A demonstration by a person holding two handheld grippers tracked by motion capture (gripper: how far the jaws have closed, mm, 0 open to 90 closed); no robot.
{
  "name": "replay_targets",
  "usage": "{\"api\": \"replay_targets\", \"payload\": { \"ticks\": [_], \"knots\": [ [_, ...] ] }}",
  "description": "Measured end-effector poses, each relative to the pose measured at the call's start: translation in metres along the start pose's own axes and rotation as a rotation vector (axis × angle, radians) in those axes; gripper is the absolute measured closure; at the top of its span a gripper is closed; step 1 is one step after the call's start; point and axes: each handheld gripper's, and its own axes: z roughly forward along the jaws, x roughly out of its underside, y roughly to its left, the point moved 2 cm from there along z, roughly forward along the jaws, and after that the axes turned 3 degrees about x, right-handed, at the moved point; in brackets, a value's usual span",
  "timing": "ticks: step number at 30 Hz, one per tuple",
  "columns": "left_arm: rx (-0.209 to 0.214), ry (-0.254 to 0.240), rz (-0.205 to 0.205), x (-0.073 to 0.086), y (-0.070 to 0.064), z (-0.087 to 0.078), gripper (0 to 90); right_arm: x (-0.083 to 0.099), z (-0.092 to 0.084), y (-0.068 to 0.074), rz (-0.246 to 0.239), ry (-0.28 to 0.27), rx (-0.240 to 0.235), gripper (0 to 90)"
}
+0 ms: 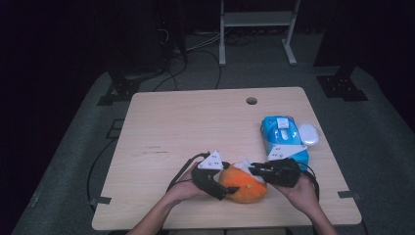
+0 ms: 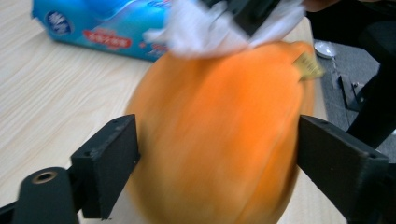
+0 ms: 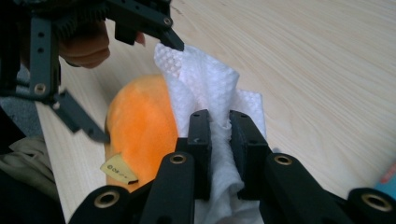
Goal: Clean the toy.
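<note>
An orange, pumpkin-like fruit (image 1: 247, 188) with a small yellow tag (image 3: 119, 169) lies near the table's front edge. My left gripper (image 1: 229, 188) comes at it from the left, and its jaws straddle the fruit (image 2: 215, 140) on both sides. They stand wide, and I see no firm press through the blur. My right gripper (image 3: 219, 135) is shut on a white wet wipe (image 3: 210, 88). It holds the wipe (image 1: 243, 164) against the far upper side of the fruit (image 3: 140, 126). The left gripper (image 3: 142, 91) faces it from across the fruit.
A blue pack of wipes (image 1: 284, 139) lies just behind the right hand, with a white oval object (image 1: 309, 133) beside it. The wooden table (image 1: 195, 122) has a cable hole (image 1: 251, 101) near its far edge. A metal stand's legs rise beyond the table.
</note>
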Motion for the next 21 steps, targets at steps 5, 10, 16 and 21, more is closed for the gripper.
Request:
{"api": "replay_targets", "payload": {
  "ticks": [5, 10, 16, 21],
  "knots": [
    [0.022, -0.01, -0.005, -0.001, -0.002, 0.0, 27.0, 0.0, -0.005, -0.002, 0.004, 0.011, 0.013, 78.4],
    [0.012, 0.002, -0.01, -0.006, -0.009, 0.003, 29.2, -0.016, -0.002, 0.01, -0.049, 0.01, -0.002, 78.9],
    [0.001, 0.029, -0.01, -0.004, -0.01, 0.005, 28.3, -0.038, 0.028, 0.041, -0.153, 0.063, -0.073, 78.9],
    [0.017, 0.009, -0.028, -0.001, -0.007, 0.004, 28.5, -0.033, 0.02, 0.025, -0.104, 0.057, -0.053, 78.9]
  ]
}}
